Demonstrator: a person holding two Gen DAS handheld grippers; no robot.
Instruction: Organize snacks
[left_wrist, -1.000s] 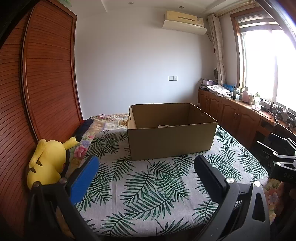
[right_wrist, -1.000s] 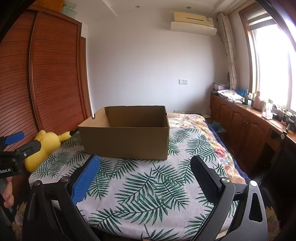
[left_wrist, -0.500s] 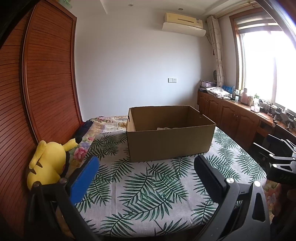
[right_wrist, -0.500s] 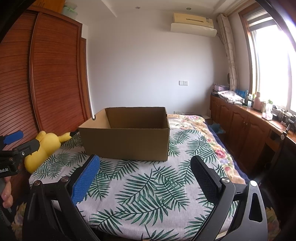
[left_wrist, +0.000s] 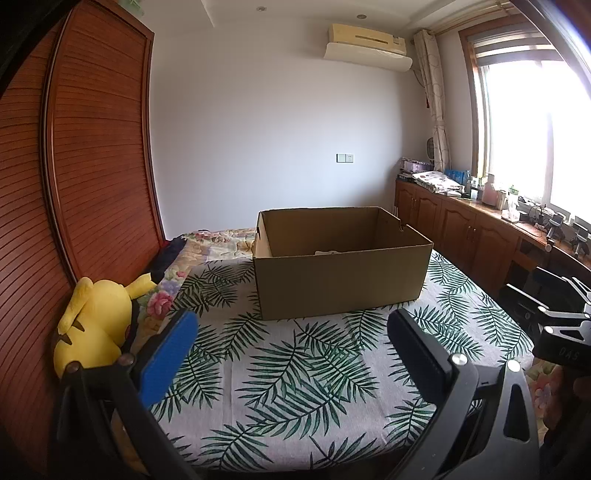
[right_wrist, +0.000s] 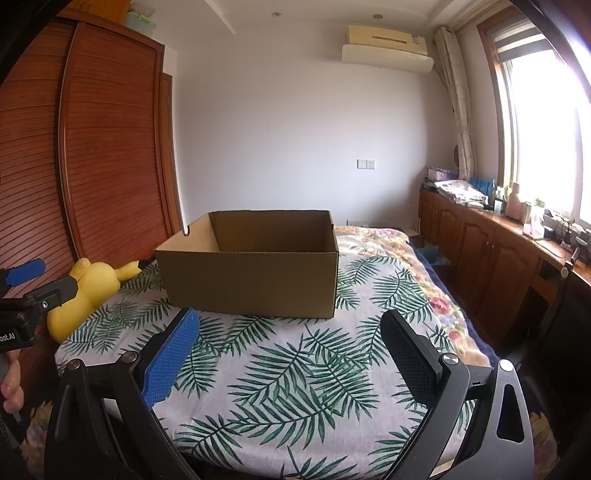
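Box (left_wrist: 341, 273): open cardboard, being shown at frame centre in both wrist views, sitting on the leaf-print sheet (left_wrist: 295, 369) of the bed. Top flaps are not being seen; a pale item (left_wrist: 327, 252) is being glimpsed low inside against the near wall, possibly a snack packet, too little of it showing to tell.

Left gripper (left_wrist: 291, 350): being held low at the bottom of the left wrist view, jaws spread wide, nothing being gripped. One blue pad (left_wrist: 166, 360) and one black pad (left_wrist: 417, 354) are being seen, both short of the box.

Right gripper (right_wrist: 290, 349): being held likewise at the bottom of the right wrist view, jaws wide apart and empty, blue pad (right_wrist: 171, 360) at lower left, black pad (right_wrist: 410, 356) at lower right.

Plush (left_wrist: 94, 325): yellow, being seen at the left edge of the frame, lying beside the wardrobe (left_wrist: 74, 166), well apart from the box.

Cabinets (left_wrist: 461, 232): wooden, being seen at right under the window (left_wrist: 535, 122), their top carrying small clutter.

Air conditioner (left_wrist: 367, 40): being seen at upper centre on the white wall.
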